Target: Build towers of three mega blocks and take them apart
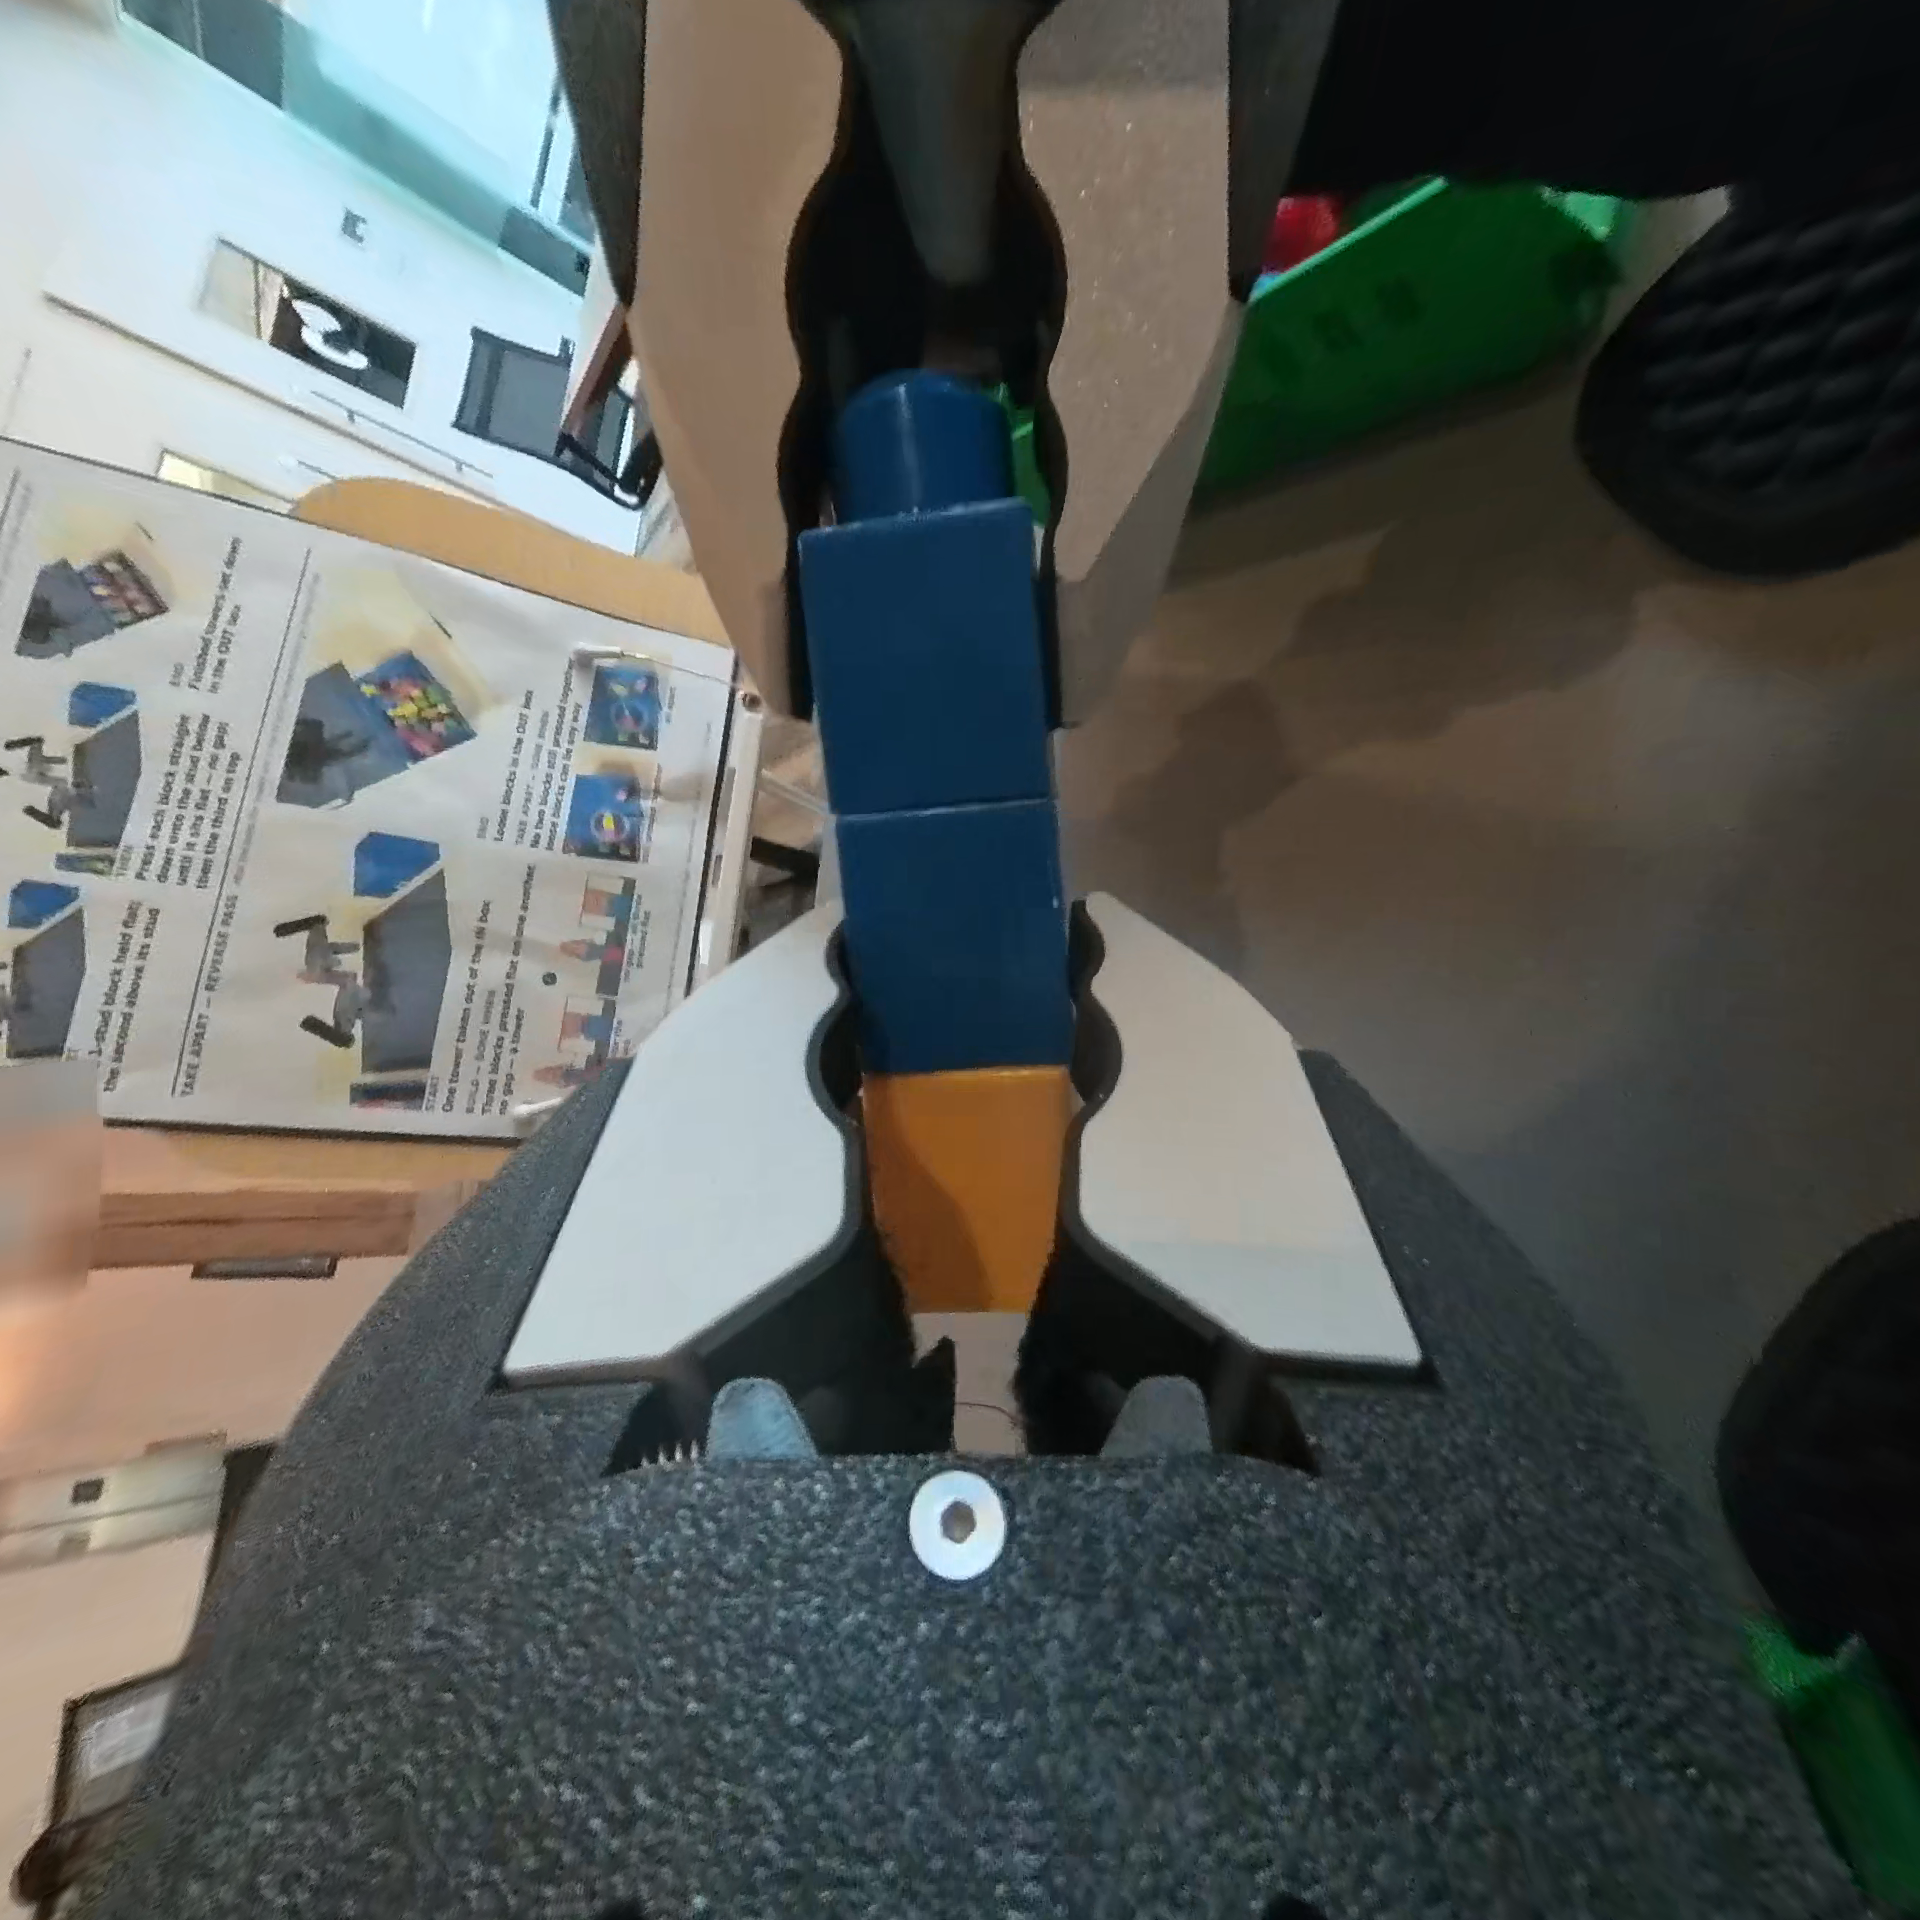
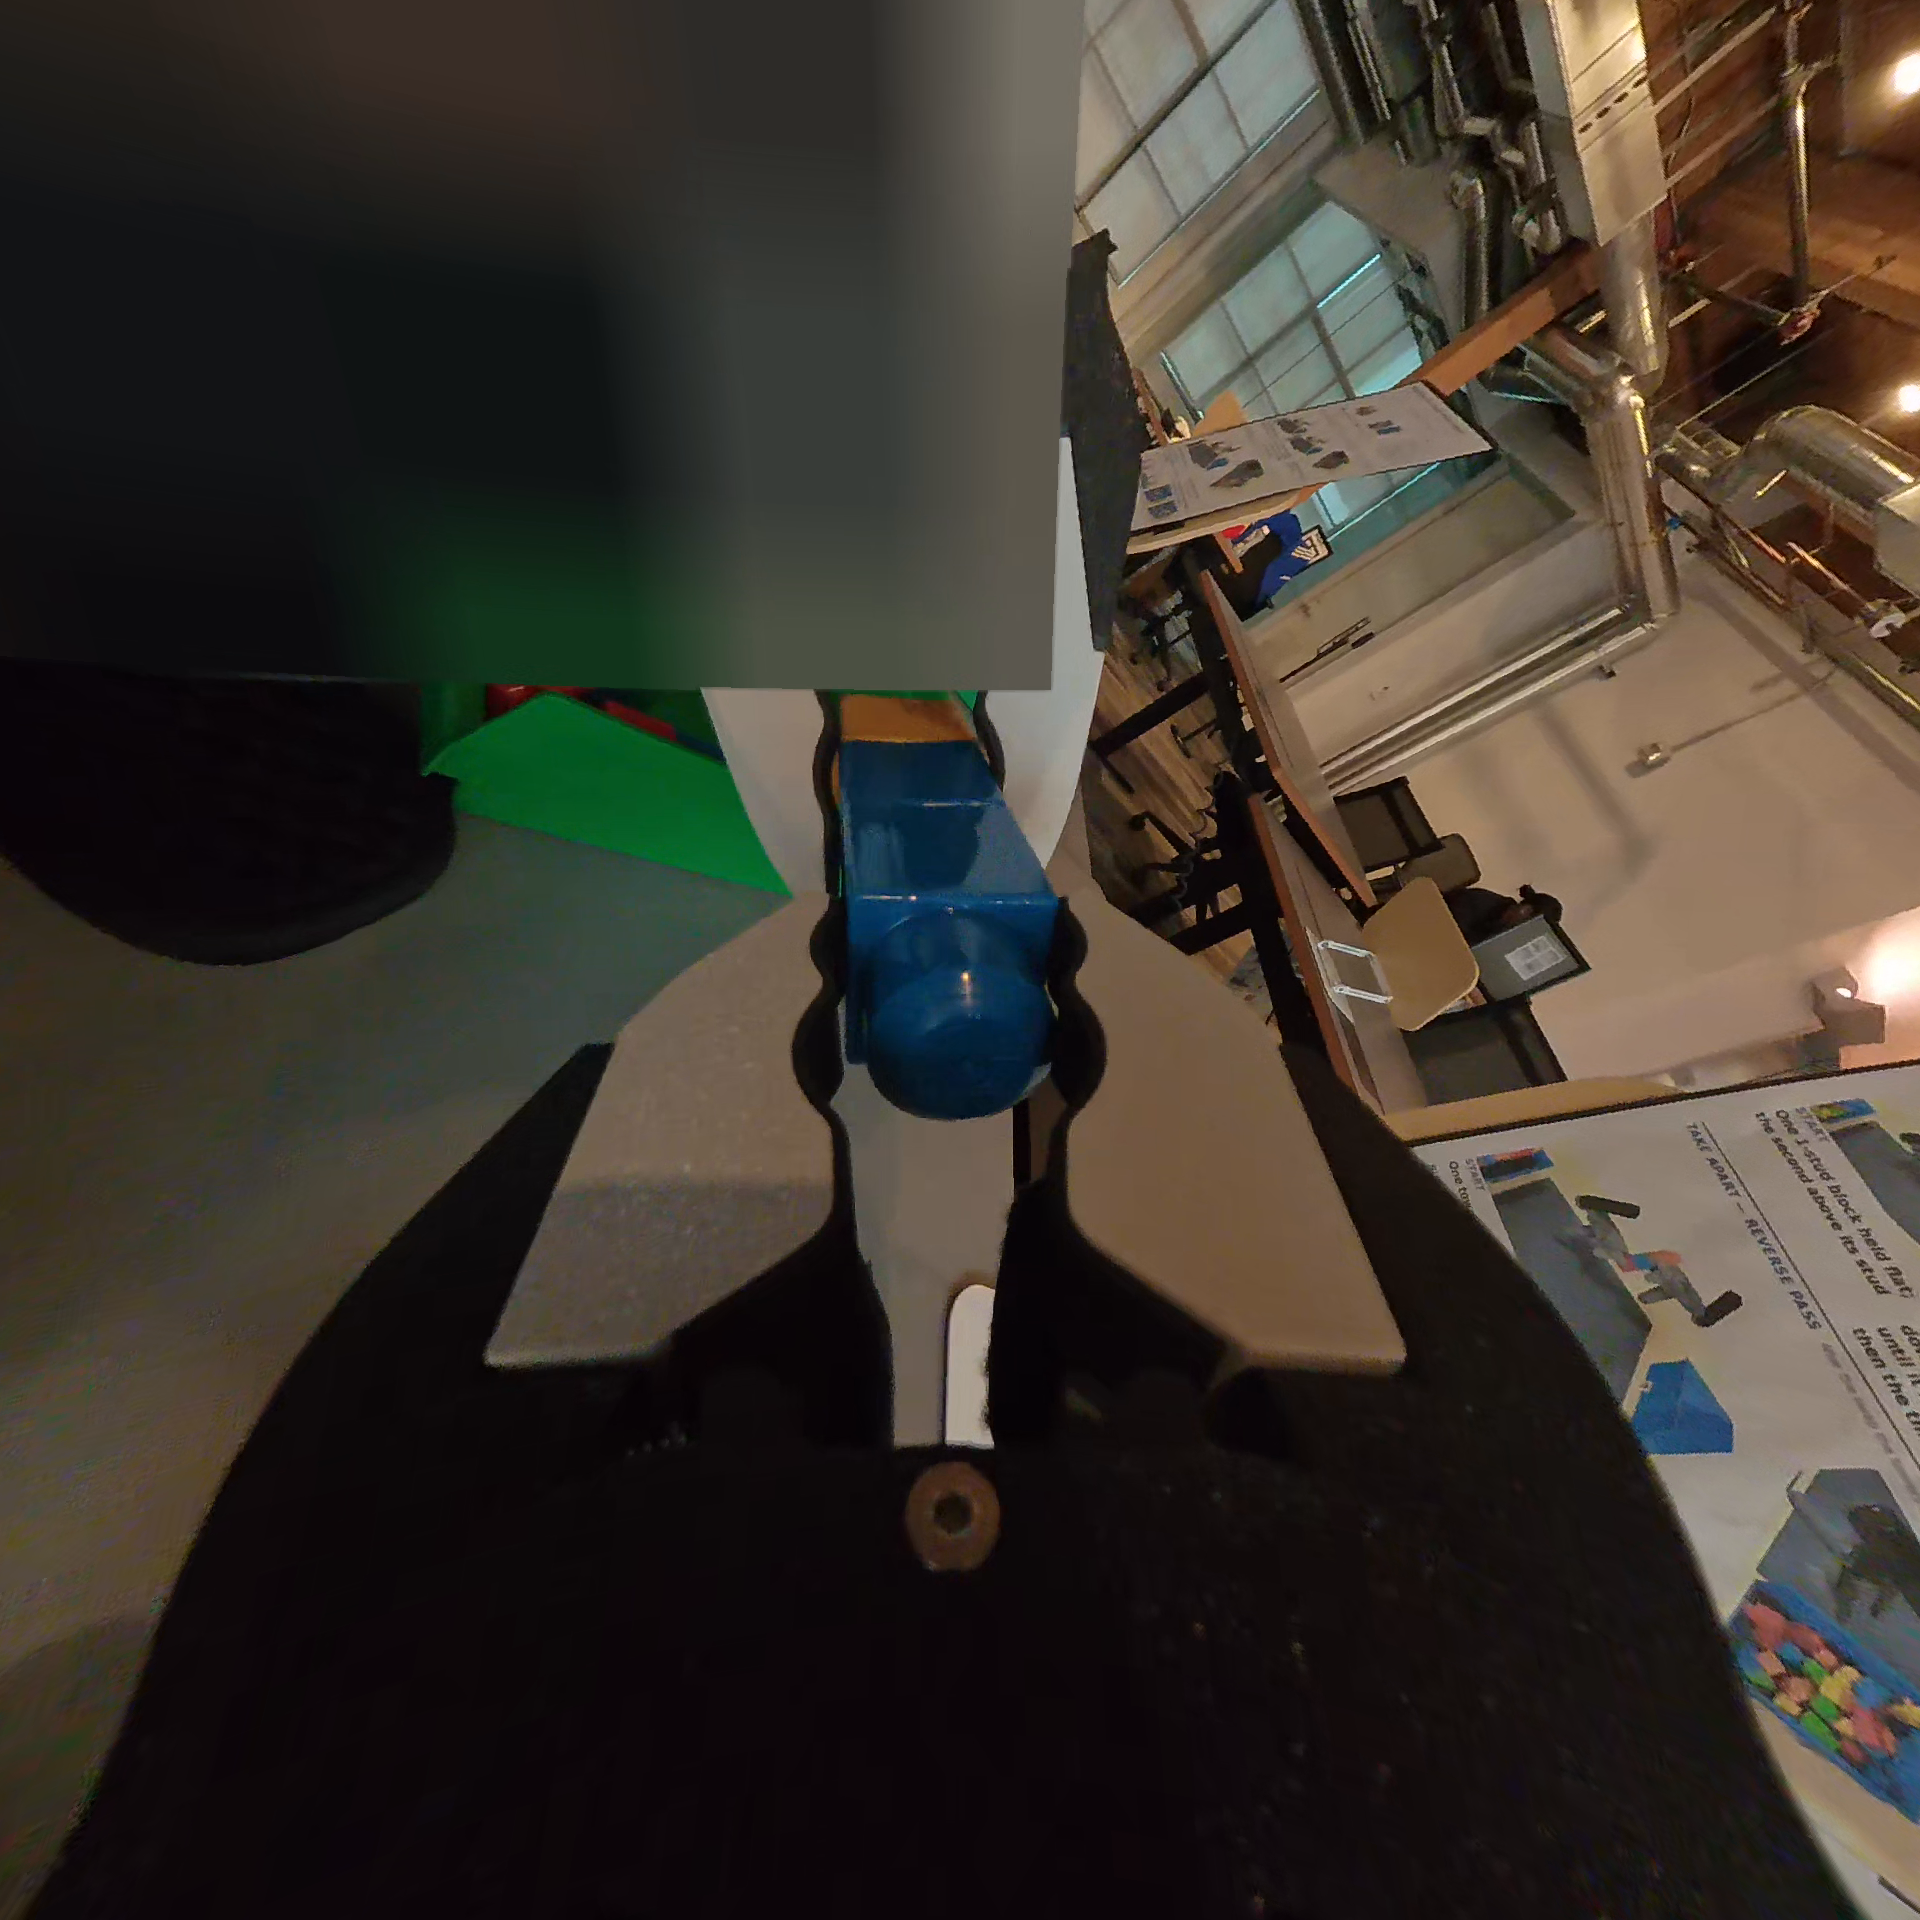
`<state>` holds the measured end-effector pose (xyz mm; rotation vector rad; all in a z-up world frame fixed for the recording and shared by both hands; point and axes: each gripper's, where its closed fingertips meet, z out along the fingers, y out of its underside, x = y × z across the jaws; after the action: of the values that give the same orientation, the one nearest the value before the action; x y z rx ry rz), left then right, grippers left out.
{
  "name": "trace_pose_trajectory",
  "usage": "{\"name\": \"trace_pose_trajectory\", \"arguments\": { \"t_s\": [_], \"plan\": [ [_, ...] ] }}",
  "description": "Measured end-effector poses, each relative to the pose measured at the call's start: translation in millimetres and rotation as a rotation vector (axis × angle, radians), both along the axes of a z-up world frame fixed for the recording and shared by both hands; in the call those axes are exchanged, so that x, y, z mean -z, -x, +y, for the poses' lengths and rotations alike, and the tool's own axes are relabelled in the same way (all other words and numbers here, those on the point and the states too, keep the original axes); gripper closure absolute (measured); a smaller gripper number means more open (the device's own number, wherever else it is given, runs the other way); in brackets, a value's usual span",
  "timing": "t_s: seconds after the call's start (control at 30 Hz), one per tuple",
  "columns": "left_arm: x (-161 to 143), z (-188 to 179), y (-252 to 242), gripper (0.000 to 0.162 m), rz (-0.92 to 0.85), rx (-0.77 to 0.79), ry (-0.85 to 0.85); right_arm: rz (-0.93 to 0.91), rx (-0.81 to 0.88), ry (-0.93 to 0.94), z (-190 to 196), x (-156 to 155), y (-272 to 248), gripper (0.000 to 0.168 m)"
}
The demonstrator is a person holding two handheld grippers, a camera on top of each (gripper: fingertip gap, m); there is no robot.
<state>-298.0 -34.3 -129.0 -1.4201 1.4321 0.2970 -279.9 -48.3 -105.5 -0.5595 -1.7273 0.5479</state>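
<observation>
A three-block tower, an orange block point(image 1: 961, 1184) and two dark blue blocks point(image 1: 951, 966), runs from 6 toward 12 o'clock in the left wrist view. The left gripper point(image 1: 961, 1101) is clenched on its orange end and the adjoining blue block. The right gripper point(image 1: 925, 582), reaching in from 12 o'clock, grasps the far blue block point(image 1: 920, 665) by its stud end, with a green bin point(image 1: 1351, 343) at 1 o'clock and an instruction sheet point(image 1: 343, 790) at 9.

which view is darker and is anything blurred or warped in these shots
Right wrist view is darker: its tool body reads near black, with a big masked patch upper left. Left wrist view is brighter, the blue blocks sharp, its left edge smeared; both bend straight lines at the edges.
</observation>
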Motion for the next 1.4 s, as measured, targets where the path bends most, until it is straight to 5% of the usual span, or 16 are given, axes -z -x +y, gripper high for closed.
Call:
{"name": "trace_pose_trajectory", "arguments": {
  "t_s": [0.2, 0.33, 0.53, 0.7, 0.87, 1.07, 1.4],
  "plan": [
    [2.9, -6.5, 1.1, 0.126, -0.028, 0.029, 0.048, -0.032, -0.005, -0.033, -5.7, 1.5, -1.6, 0.132],
    [4.2, 2.9, 47.8, 0.126, -0.032, -0.153, 0.042, 0.014, 0.085, -0.02, 14.9, -15.5, -34.4, 0.132],
    [-12.4, -5.5, 68.4, 0.126, -0.152, -0.154, -0.014, -0.027, 0.414, 0.018, 59.1, -21.1, -117.0, 0.132],
    [-10.8, -2.7, 67.3, 0.126, -0.128, -0.157, -0.023, -0.302, 0.907, 0.182, 100.5, 27.5, -210.5, 0.132],
    [-9.9, -0.5, 65.9, 0.126, -0.102, -0.159, -0.037, -0.689, 1.323, 0.638, 104.8, 103.1, -284.9, 0.131],
    [-8.2, 0.2, 65.8, 0.126, -0.083, -0.166, -0.036, -0.943, 1.341, 1.012, 104.6, 161.5, -282.5, 0.131],
    [-10.3, -3.3, 70.4, 0.126, -0.075, -0.177, -0.048, -1.173, 1.397, 1.186, 117.6, 216.7, -274.7, 0.131]
  ]
}}
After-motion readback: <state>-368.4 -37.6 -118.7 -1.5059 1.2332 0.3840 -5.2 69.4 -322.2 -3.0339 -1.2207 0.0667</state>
